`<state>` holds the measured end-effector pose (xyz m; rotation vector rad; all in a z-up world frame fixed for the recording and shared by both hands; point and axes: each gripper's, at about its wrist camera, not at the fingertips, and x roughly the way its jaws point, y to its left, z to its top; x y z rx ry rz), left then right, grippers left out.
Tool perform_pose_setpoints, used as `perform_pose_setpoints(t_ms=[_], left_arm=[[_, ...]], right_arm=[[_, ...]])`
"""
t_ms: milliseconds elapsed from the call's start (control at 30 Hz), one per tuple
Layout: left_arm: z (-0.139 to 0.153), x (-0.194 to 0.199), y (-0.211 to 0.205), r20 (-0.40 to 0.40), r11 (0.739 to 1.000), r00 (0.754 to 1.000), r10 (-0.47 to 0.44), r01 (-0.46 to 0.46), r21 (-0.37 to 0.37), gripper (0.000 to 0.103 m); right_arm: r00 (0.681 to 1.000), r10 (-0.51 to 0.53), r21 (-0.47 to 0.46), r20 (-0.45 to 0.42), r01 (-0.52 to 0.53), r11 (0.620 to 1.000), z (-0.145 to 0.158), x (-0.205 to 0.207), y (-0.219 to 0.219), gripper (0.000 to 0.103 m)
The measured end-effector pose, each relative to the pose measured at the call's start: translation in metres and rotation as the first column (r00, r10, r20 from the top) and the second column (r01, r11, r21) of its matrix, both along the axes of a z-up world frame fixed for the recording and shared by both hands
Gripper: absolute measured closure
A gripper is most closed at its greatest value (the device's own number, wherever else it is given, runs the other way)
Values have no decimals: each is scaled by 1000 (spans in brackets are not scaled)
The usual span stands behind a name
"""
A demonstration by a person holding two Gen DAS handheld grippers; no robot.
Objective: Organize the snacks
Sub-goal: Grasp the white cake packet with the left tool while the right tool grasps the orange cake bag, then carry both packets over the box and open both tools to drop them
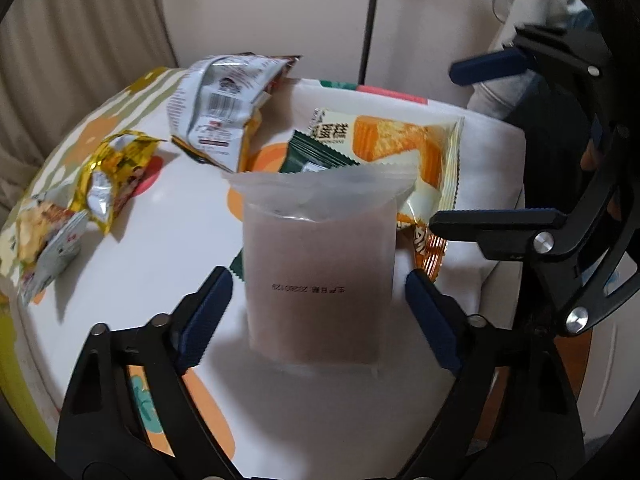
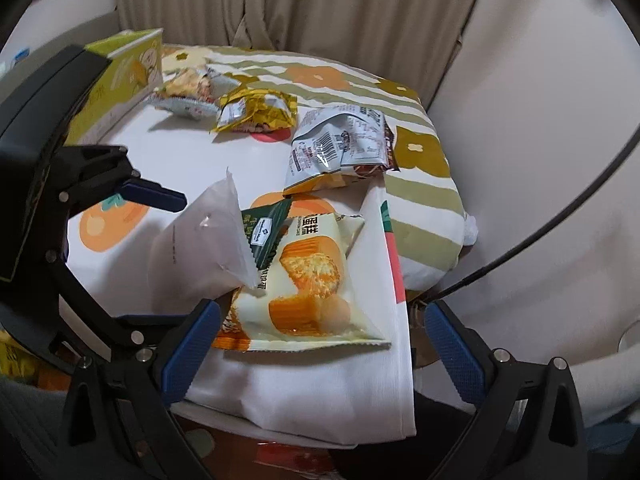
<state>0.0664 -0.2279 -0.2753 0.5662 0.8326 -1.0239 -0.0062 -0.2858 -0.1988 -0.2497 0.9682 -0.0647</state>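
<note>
A frosted pinkish packet (image 1: 316,276) lies on the table between the pads of my left gripper (image 1: 320,316), which is open around it without touching; it also shows in the right wrist view (image 2: 192,252). It overlaps a small dark green packet (image 1: 316,156) (image 2: 266,232) and a cream-and-orange cake packet (image 1: 404,148) (image 2: 308,280). My right gripper (image 2: 320,348) is open and empty, its jaws on either side of the near edge of the cake packet. It shows at the right of the left wrist view (image 1: 472,140).
A silver packet (image 1: 224,108) (image 2: 340,144), a gold packet (image 1: 112,176) (image 2: 256,112) and a pale snack packet (image 1: 44,240) (image 2: 184,92) lie farther out on the flowered cloth (image 2: 416,176). A yellow-green box (image 2: 120,76) stands at the far left. The table edge (image 2: 404,400) is near my right gripper.
</note>
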Motion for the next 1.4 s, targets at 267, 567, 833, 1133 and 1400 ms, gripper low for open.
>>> perform_pose_setpoints(t_ms=[267,567,833,1133,1400], left_arm=[[-9,4,-4,-1,998,1000,-9,9,54,43],[-7,20,12,-30,997,999,43,-41,62,44],[-3,27,28,-44,994,995,94,-92,64,44],[2,36,47,-53,987,986,155,-153,50,44],[19,34,59,-40,979,979,202,-201,26,44]], right_arm=[[998,53,-64,-35,-55,996,-14,12,12,2],[996,55,-46,-66,-59,997,-27,29,12,16],[993,60,-60,-97,-66,996,-41,37,17,28],[996,23,-79,-89,-30,996,-40,41,17,35],[999,-4,-66,-53,0,998,-23,37,18,37]])
